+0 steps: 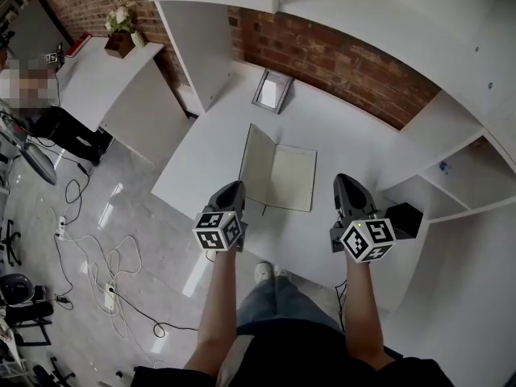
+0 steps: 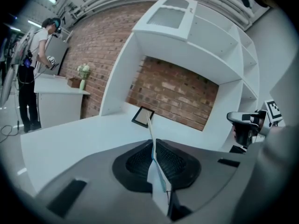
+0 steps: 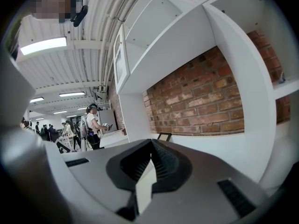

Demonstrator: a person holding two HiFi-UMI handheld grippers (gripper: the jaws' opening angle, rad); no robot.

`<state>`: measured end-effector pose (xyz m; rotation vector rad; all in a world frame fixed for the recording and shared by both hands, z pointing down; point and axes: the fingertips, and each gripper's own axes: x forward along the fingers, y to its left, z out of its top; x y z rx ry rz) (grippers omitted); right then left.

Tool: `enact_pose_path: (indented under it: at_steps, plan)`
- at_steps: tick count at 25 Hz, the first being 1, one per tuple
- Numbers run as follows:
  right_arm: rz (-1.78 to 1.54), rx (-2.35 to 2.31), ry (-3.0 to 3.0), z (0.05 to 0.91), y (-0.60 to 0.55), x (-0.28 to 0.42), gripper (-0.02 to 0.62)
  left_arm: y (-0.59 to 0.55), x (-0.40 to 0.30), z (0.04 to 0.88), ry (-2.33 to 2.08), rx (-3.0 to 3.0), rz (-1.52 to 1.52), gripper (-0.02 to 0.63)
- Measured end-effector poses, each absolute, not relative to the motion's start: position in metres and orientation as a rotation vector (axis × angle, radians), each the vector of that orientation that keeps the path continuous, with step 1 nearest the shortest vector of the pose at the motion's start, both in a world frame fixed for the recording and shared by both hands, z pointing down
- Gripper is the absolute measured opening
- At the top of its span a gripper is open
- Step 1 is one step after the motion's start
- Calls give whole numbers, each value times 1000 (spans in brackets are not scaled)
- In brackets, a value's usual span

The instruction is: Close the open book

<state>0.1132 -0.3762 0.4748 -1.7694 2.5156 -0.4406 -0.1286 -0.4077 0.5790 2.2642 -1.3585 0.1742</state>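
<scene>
The left tool [image 1: 235, 187] is clenched on the raised left half [image 1: 256, 164] of the book [image 1: 289, 180], which lies open on the table [image 1: 343, 127]. That thin edge could slip free or crease if swung fast. The right tool [image 1: 347, 184], clenched on nothing, steadies nothing, so the book might slide.

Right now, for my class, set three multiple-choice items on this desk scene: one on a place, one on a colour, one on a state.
1. Where does the small frame lie?
A. between the book and the brick wall
B. on the floor
C. on top of the book

2. What colour is the desk?
A. white
B. black
C. green

3. How do the left tongs stand?
A. wide open, clear of everything
B. shut on the book
C. shut on a cup

Answers:
1 A: the head view shows it beyond the book, near the bricks.
2 A: its bare top is white.
3 B: the left gripper view shows a thin leaf pinched between the pads.
</scene>
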Motion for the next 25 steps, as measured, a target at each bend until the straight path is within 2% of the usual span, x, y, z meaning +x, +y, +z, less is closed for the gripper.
enact_pose_path:
  at_steps: [7,14,21,25]
  plan:
    - [-440,-1770,2506,474,-368,116,-2,-389,-59,558,-1198,2433,217,26]
    - [-452,-1814,2463,475,-360,135,-2,-374,2,571,-1008,2505,301,32]
    - [-470,-1882,2423,482,-346,158,-2,-360,47,608,-798,2470,458,147]
    - [-468,-1943,2375,483,-339,180,-2,-348,69,633,-689,2421,551,176]
